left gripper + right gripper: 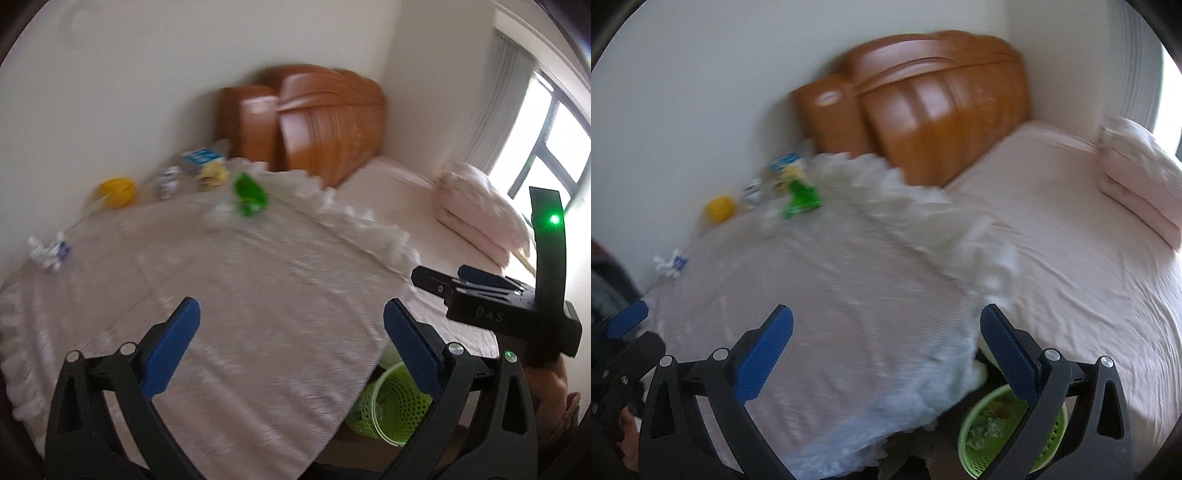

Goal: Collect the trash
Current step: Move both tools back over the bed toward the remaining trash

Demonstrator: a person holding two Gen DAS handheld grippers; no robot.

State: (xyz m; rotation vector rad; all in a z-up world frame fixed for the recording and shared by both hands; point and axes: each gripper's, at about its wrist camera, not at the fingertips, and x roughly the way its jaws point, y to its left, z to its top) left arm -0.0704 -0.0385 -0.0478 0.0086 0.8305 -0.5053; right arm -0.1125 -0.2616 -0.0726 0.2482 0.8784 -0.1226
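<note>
Trash lies along the far side of a cloth-covered table: a crumpled white and blue paper, a yellow object, a green wrapper, a blurred can and a blue and white carton. My left gripper hangs open over the near part of the table, with nothing between its blue pads. To its right, my right gripper is open and empty too. A green mesh basket stands on the floor by the table's near right corner, with some scraps inside.
A bed with a pink sheet fills the right side, with a folded pink quilt on it and a brown wooden headboard at the wall. A window is at the far right. The table's frilly cloth edge hangs toward the bed.
</note>
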